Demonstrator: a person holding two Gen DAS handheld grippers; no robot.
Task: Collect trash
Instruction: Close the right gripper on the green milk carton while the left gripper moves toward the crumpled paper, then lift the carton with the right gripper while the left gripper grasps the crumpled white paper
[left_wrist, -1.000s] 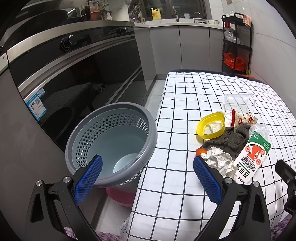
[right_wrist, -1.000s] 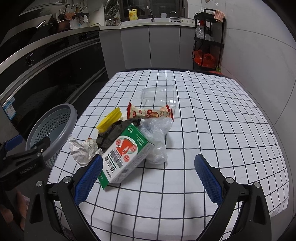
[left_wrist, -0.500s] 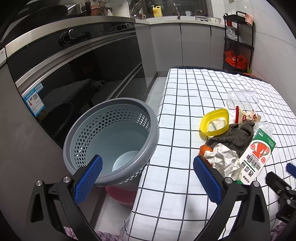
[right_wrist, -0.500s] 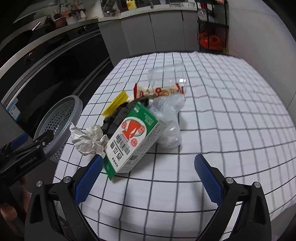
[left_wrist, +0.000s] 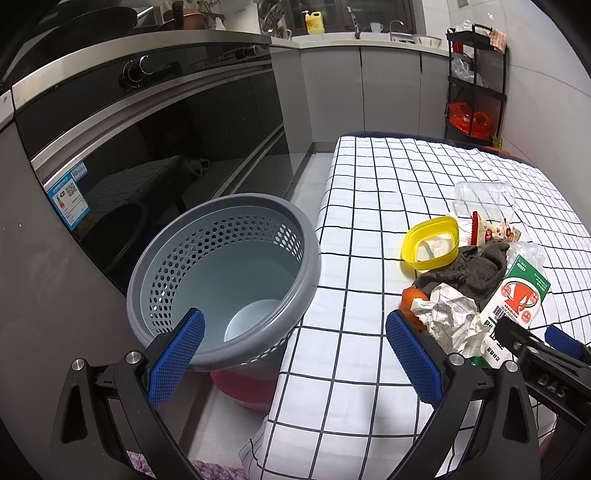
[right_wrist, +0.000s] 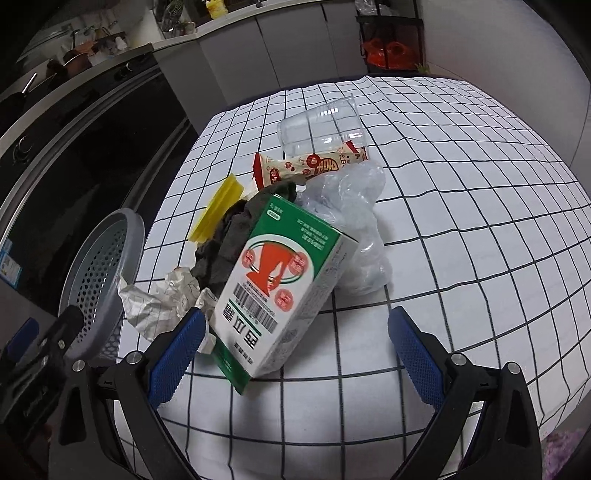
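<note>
While the left hand-held gripper (left_wrist: 293, 341) is held with its blue-padded jaws spread wide and nothing between them, a grey perforated plastic waste basket (left_wrist: 225, 280) is seen just beside the edge of the tabletop (right_wrist: 461, 184) (covered in a white cloth with a black grid). The right hand-held gripper (right_wrist: 295, 341) is likewise held wide open, with the near end of a green and white carton (right_wrist: 284, 288) lying between its pads, ungripped. Piled against the carton are crumpled white paper (right_wrist: 162, 302), a dark grey rag (right_wrist: 229, 236), a clear plastic bag (right_wrist: 351, 229), a red snack wrapper (right_wrist: 306, 168), a yellow plastic lid (left_wrist: 432, 247) and a clear plastic cup (right_wrist: 321, 127) on its side.
</note>
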